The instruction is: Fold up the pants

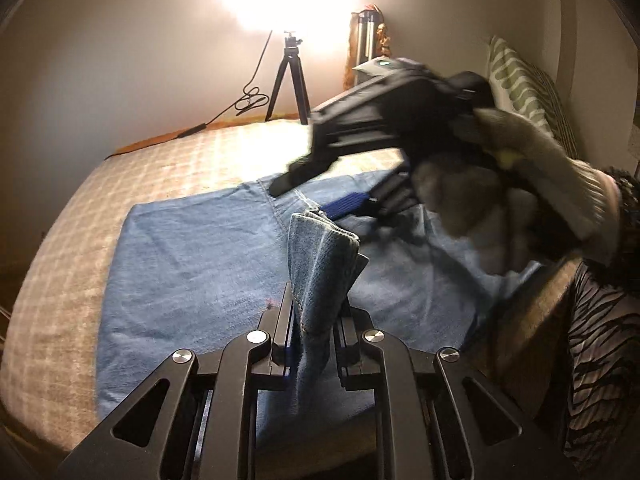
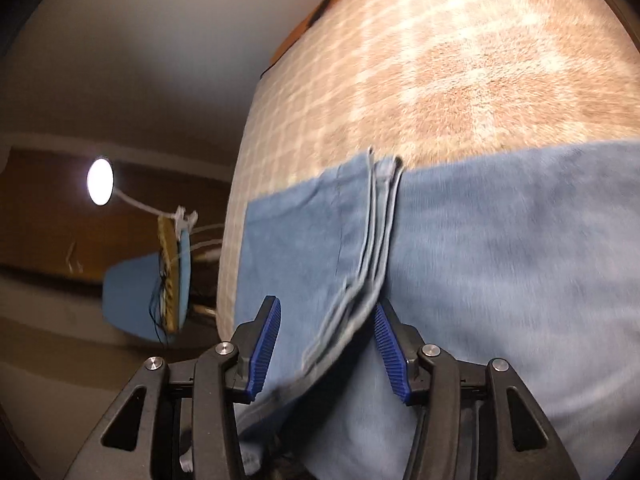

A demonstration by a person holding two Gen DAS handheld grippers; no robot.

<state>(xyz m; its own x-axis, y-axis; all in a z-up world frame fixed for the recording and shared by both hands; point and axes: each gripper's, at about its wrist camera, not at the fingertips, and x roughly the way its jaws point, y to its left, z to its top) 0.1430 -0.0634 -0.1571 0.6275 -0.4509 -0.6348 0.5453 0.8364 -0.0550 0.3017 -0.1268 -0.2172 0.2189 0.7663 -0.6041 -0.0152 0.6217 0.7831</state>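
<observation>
Checked bed (image 1: pixel 80 280) — jeans (image 1: pixel 192 264) lengthwise, left tongs (image 1: pixel 314 312) pinching hem.

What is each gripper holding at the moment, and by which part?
The left gripper pinches a bunched hem edge of the jeans. The right gripper is open, holding nothing.

The left tongs (image 1: pixel 314 320) were clamped on a raised fold of the pants (image 1: pixel 200 264), while the right tongs (image 2: pixel 326 344), carried in a gloved right hand (image 1: pixel 520 168), were spread wide over the hem.
</observation>
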